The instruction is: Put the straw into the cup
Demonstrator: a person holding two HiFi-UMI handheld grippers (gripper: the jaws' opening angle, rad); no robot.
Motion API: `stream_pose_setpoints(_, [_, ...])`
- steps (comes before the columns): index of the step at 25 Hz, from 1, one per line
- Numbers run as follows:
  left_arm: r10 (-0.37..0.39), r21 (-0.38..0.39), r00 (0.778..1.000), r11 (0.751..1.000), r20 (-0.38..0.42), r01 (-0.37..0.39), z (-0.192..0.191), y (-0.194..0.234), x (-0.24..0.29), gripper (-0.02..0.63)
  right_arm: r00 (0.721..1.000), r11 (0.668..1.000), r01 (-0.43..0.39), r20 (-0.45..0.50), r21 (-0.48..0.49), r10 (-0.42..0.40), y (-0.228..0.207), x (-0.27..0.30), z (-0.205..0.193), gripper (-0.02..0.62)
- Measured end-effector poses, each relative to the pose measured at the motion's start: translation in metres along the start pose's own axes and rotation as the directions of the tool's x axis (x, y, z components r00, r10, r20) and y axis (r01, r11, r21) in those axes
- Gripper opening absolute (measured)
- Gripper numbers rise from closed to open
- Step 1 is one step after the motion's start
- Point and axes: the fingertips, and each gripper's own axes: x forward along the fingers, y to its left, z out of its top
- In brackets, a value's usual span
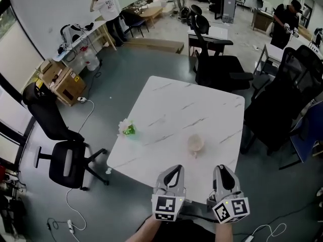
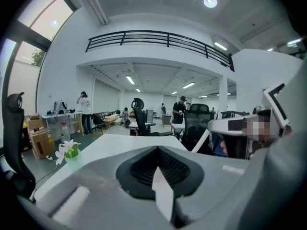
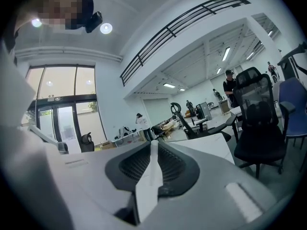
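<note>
Straw: can't spot it on the table in head view. L gripper (image 1: pixel 177 167) and R gripper (image 1: pixel 220 168) sit side by side at the near table edge, both pointing fwd. On each, the jaws are pressed together at the tips. A thin white sliver shows in each seam, and I can't tell if it's the straw or just a gap. Grippers are grey plastic w/ black ribbed pads.

Cup (image 1: pixel 196 143) stands upright just ahead, roughly between the two grippers, neither clearly nearer. It's small, round, pale pinkish, mouth up. Prob. the straw's long axis must go near vertical to drop in.

Table (image 1: pixel 176 105) is white marble-look w/ grey veins, smooth and flat. Small green pot w/ white flowers (image 1: pixel 128 129) sits left of the cup, well apart. Black office chairs (image 1: pixel 63 158) stand off the table's sides.
</note>
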Motion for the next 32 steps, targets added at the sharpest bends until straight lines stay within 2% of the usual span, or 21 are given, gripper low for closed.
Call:
stream_pose_setpoints(12, [-0.068,-0.052,0.993,0.997,-0.097,0.063,-0.029,0.017,0.056,0.002,0.995,0.998,0.050,-0.087,-0.023,-0.052,-0.018,0.068,-0.021,0.049])
stream_pose_setpoints(32, [-0.091,-0.104,0.977,0.992,-0.192,0.072,-0.062,0.051,0.119,0.002,0.963,0.993,0.089,-0.248,-0.073,-0.105,-0.054,0.151,-0.077,0.049])
